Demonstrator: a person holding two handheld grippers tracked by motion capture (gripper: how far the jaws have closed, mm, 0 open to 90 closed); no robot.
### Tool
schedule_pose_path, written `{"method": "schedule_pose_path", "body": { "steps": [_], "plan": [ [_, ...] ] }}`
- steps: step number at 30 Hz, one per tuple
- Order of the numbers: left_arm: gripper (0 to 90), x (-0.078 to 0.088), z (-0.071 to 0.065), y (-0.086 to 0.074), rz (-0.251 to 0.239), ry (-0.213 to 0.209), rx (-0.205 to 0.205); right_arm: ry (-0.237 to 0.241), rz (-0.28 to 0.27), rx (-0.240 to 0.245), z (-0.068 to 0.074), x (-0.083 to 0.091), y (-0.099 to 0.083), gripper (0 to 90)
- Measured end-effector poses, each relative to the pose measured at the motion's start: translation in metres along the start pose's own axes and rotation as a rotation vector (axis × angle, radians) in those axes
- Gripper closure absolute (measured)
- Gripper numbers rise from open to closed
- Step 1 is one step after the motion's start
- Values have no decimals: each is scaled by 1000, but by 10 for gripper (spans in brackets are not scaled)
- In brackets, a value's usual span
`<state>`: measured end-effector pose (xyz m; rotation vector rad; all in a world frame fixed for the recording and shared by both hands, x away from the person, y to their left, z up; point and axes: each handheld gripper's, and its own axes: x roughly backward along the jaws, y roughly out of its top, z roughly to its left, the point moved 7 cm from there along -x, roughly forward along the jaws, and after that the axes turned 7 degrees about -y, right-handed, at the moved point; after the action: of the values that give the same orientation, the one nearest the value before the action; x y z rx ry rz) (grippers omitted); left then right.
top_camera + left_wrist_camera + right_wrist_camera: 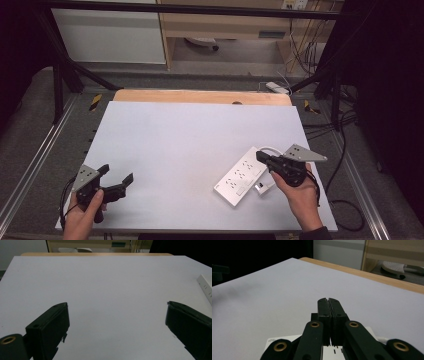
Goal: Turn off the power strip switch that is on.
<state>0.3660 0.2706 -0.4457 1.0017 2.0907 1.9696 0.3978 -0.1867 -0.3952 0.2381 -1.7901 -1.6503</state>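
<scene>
White power strip (pixel 240 176), flat, angled, near table's right edge

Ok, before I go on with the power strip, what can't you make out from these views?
- Power strip: in the right gripper view the right gripper, jaws shut with nothing between them, covers most of it; whether they touch it is unclear.
- In the left gripper view the frame's right edge cuts the strip off.
- Small plug beside the strip: too small in the high view to identify.
- Socket details: too small.

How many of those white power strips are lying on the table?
1. The power strip lies on the table's right side, just beneath the right gripper; a small white plug rests beside it.
</scene>
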Motion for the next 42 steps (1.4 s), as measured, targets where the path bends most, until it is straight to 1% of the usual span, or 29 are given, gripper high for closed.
{"method": "schedule_pose_path", "body": {
  "steps": [2,3,6,10,12,13,14,18,19,20,22,26,27,31,39,42],
  "plan": [
    [51,0,1,0,-1,3,-4,4,10,-1,1,-1,-2,899],
    [51,-1,1,0,0,4,-7,13,24,2,4,-3,-4,900],
    [51,-1,0,0,2,-5,-14,14,40,8,6,-5,-5,900],
    [51,-1,0,-1,9,-8,-22,35,73,5,11,-7,-10,900],
    [51,-1,-1,-1,10,-8,-25,38,79,4,12,-7,-10,900],
    [51,-2,-1,-1,11,-8,-24,44,82,7,13,-7,-11,900],
    [51,-2,-1,-1,13,-8,-26,54,97,12,16,-8,-12,900],
    [51,-2,-1,-1,13,-8,-25,64,122,10,19,-10,-14,900],
    [51,-2,-1,-2,14,-7,-23,65,131,17,20,-10,-14,900],
    [51,-2,-1,-2,16,-6,-24,73,143,15,21,-11,-16,900],
    [51,-2,0,-3,19,-4,-24,78,147,10,21,-11,-16,900],
    [51,-2,0,-3,23,-2,-27,81,152,6,22,-11,-18,900],
    [51,-2,0,-3,26,0,-27,78,161,-4,22,-11,-19,900],
    [51,-3,-2,-3,29,-6,-35,70,175,-7,22,-12,-22,900],
    [51,-3,-6,-3,37,-19,-54,72,218,-14,26,-16,-32,900],
    [51,-3,-5,-3,36,-14,-51,81,246,-4,29,-18,-37,900]
  ]
}}
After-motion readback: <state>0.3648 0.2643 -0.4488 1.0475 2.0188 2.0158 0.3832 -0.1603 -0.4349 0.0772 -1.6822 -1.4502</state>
